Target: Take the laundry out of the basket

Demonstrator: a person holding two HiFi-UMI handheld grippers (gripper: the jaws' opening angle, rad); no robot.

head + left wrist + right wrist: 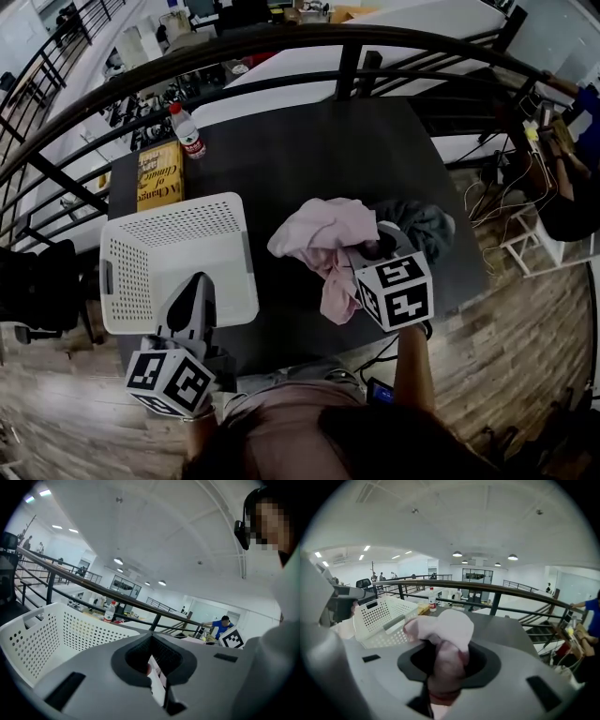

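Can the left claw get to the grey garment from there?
Probably not: the left claw looks shut on the near rim of the basket, and the pink garment hanging from the right claw lies between it and the grey garment.

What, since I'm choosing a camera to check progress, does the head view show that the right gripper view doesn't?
Only the head view: a dark grey garment on the table beside the pink garment, and most of the white basket's inside, with no laundry in it. Only the right gripper view: the right gripper with its jaws closed on the pink cloth, and the ceiling. Both: the basket, the pink garment, the water bottle and the railing.
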